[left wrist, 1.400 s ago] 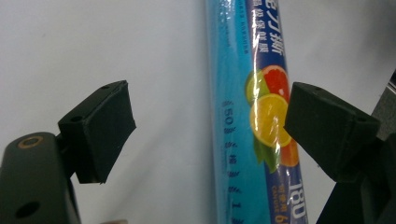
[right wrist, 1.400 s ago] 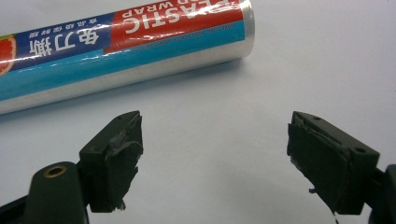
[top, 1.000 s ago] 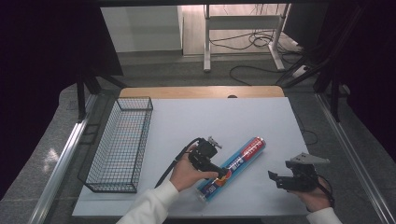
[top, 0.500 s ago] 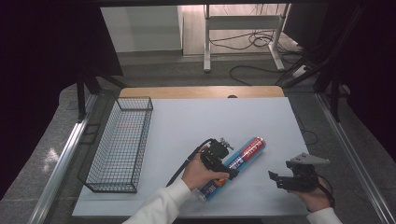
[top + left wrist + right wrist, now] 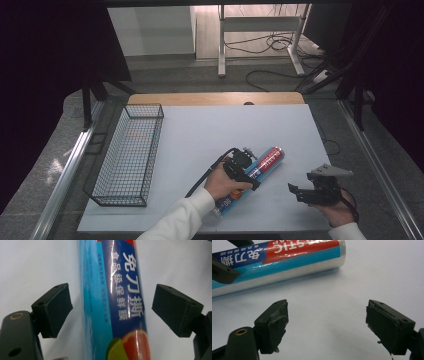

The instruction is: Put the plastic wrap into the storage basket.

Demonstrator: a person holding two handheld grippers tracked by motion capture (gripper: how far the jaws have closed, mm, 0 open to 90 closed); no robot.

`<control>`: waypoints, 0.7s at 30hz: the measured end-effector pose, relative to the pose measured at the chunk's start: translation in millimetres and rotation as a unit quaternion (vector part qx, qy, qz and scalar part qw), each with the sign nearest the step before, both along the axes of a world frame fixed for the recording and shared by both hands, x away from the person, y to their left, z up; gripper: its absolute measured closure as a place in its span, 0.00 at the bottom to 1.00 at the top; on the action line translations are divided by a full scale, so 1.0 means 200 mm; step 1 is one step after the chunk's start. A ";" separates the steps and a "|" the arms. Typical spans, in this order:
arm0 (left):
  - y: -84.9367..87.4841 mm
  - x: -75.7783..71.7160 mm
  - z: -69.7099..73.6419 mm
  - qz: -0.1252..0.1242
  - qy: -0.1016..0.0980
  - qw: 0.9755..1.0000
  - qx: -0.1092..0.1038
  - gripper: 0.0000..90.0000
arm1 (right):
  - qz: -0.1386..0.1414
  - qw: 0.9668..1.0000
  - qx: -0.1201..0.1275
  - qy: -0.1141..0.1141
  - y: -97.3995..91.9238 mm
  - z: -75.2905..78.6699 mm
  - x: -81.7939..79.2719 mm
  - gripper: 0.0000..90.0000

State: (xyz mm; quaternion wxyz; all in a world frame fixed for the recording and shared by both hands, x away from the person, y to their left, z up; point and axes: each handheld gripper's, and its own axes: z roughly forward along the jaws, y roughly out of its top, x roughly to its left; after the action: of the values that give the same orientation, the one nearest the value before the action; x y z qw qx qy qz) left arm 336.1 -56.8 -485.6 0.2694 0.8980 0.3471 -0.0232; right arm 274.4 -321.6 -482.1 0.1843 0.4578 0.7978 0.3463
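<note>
- So there's a long blue-and-red plastic-wrapped roll of cling film lying flat on the white tabletop, slanted, red end toward 1 o'clock, near the front edge.
- The left gripper sits right over the roll's middle. In the left gripper view its jaws stand spread with the roll between them, and there's a gap on both sides, so no squeeze yet.
- The right gripper hovers off at about 4 o'clock from the roll, well apart, jaws wide with nothing between them.
- My guess: it's a light, stiff tube, but that glossy wrapper looks slippery and a round thing wants to roll. Grabbing across the middle, square to its length, seems the safest bet.
- A black wire mesh basket is way over at 9 o'clock, looks empty.
- Hard to tell: the near end of the roll is hidden under the left hand and white sleeve in the high view, and both gripper views cut the roll off.
</note>
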 end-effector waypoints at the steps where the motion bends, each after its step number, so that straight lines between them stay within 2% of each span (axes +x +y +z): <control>1: -0.02 0.01 -0.01 0.002 0.001 1.000 0.004 0.18 | 0.001 1.000 0.000 -0.003 0.00 0.00 0.00 0.21; 12: -0.07 0.04 -0.06 0.011 0.011 1.000 0.026 0.21 | -0.002 1.000 -0.002 -0.002 0.00 0.00 0.00 0.21; 16: -0.08 0.05 -0.06 0.002 0.015 0.999 0.040 0.23 | -0.003 1.000 -0.003 -0.001 -0.01 0.00 0.00 0.21; 19: -0.09 0.05 -0.07 0.006 0.025 0.999 0.038 0.24 | -0.006 1.000 -0.002 0.000 -0.02 0.00 0.00 0.21; 21: -0.09 0.06 -0.07 -0.006 0.028 0.998 0.054 0.24 | -0.007 1.000 -0.003 0.000 -0.02 0.00 0.00 0.21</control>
State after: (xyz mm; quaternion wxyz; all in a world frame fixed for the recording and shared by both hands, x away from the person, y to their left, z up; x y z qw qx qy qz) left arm 348.0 -75.0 -500.1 0.2108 0.9123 0.3496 -0.0317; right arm 274.1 -325.1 -483.1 0.1881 0.4627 0.7955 0.3431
